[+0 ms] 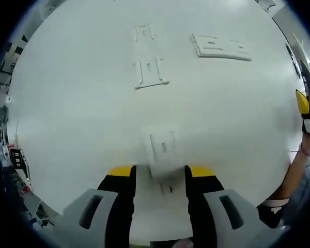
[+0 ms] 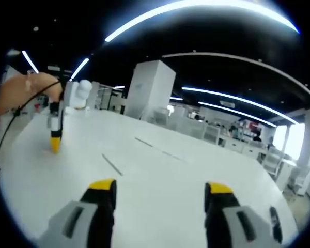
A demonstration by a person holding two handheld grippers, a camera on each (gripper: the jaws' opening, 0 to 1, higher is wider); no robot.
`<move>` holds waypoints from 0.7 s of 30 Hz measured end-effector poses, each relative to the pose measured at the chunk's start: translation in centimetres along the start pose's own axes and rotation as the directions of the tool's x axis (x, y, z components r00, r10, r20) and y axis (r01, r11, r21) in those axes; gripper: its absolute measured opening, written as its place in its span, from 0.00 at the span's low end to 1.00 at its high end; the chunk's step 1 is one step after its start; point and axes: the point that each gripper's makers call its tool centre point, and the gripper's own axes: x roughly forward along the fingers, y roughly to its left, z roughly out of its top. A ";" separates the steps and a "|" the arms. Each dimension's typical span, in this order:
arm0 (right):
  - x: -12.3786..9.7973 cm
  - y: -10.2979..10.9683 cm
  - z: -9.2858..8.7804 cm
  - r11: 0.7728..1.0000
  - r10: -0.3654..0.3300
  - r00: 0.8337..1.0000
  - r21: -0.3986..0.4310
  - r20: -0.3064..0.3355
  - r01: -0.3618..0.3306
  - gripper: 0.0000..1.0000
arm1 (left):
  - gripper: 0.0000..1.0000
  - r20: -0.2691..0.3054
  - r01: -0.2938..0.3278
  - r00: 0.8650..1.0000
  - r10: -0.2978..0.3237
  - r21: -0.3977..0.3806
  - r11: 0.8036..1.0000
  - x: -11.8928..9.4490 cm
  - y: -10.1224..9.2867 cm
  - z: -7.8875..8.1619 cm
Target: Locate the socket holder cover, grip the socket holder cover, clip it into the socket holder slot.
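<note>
A small white socket holder cover (image 1: 163, 150) sits between the yellow-tipped jaws of my left gripper (image 1: 161, 173), which press against its sides just above the white table (image 1: 67, 119). Farther out lie a long white socket holder (image 1: 149, 57) and a second white holder piece (image 1: 222, 47). My right gripper (image 2: 160, 191) hovers over the table with its jaws wide apart and nothing in them. It also appears at the right edge of the left gripper view (image 1: 303, 106). The left gripper (image 2: 55, 137) points down at the table under a hand (image 2: 26, 90).
Two thin flat white parts (image 2: 112, 164) (image 2: 144, 142) lie on the table ahead of the right gripper. A person's forearm (image 1: 298, 165) reaches in at the table's right edge. White cabinets (image 2: 150, 90) and desks stand beyond the table.
</note>
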 end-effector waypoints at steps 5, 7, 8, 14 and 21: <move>0.0 0.0 0.0 1.000 0.002 1.000 -0.001 -0.001 -0.002 0.70 | 0.33 -0.006 -0.001 1.000 0.001 -0.004 1.000 -0.1 -0.1 0.6; 0.0 -0.1 0.0 1.000 0.001 1.000 0.001 -0.001 -0.001 0.70 | 0.32 -0.005 -0.002 1.000 0.002 -0.004 1.000 -0.2 -0.1 0.7; 0.1 -0.1 0.0 1.000 0.001 1.000 0.001 -0.001 -0.001 0.70 | 0.32 -0.005 -0.002 1.000 0.002 -0.003 1.000 -0.2 -0.1 1.0; 0.2 -0.1 -0.3 1.000 0.002 1.000 -0.006 -0.010 -0.002 0.70 | 0.29 0.009 -0.003 1.000 0.003 0.013 1.000 -0.2 -0.4 0.0; 0.1 -0.2 -0.3 1.000 -0.002 1.000 -0.010 -0.012 0.002 0.70 | 0.27 0.041 0.002 0.999 -0.004 0.039 0.999 0.0 -0.5 -1.6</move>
